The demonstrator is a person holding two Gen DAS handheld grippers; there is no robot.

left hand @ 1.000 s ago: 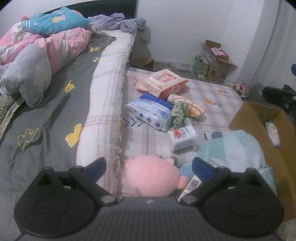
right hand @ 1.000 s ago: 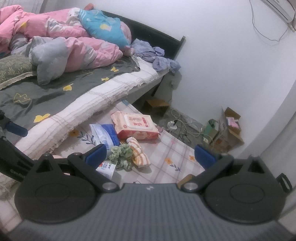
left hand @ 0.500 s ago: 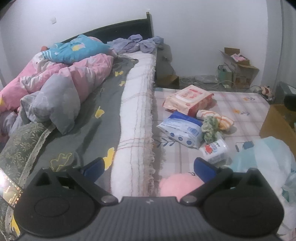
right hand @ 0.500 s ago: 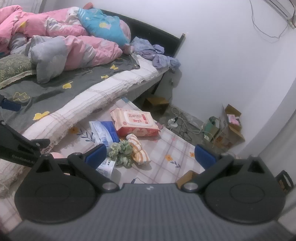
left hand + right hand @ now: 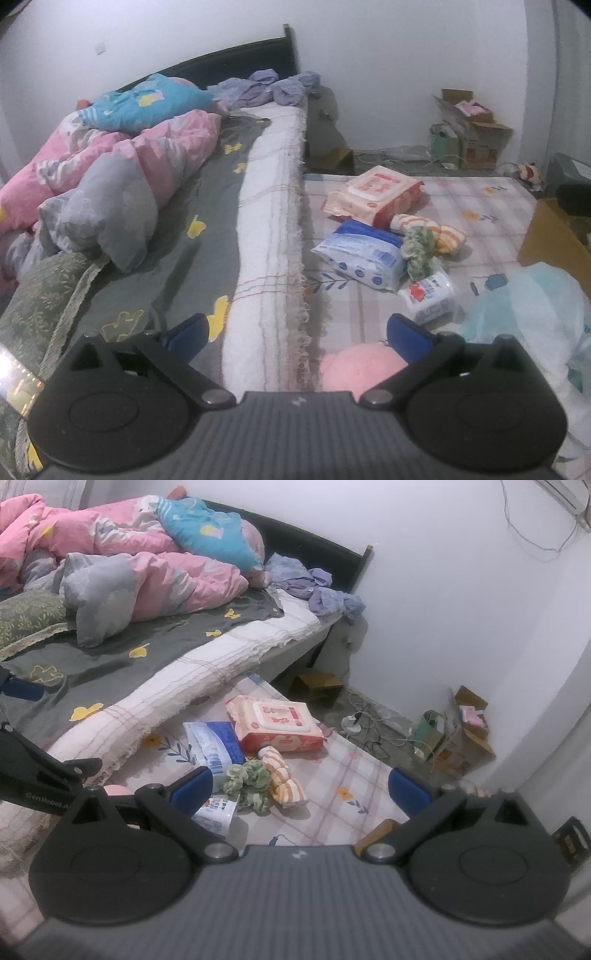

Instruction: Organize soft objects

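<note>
Soft items lie on a checked floor mat beside the bed: a pink plush toy (image 5: 356,367) nearest me, a small tissue pack (image 5: 430,297), a blue-white pack (image 5: 364,254), a green scrunchy cloth (image 5: 417,247), an orange-striped cloth (image 5: 436,229) and a pink wipes pack (image 5: 375,190). My left gripper (image 5: 297,332) hangs open above the bed edge and the plush, holding nothing. My right gripper (image 5: 301,784) is open too, high over the mat, with the green cloth (image 5: 249,781) and striped cloth (image 5: 282,777) below it. The left gripper's body (image 5: 37,775) shows at the right wrist view's left edge.
The bed (image 5: 177,229) fills the left, with a pink-grey duvet (image 5: 110,166), blue pillow (image 5: 144,107) and purple clothes (image 5: 273,86). A cardboard box (image 5: 554,236) and pale blue plastic bag (image 5: 532,314) stand right. Cartons (image 5: 472,125) and cables sit by the far wall.
The left gripper has lifted and swung left toward the bed, so the plush now sits low between its fingers. The right gripper has barely shifted. Both stayed open.
</note>
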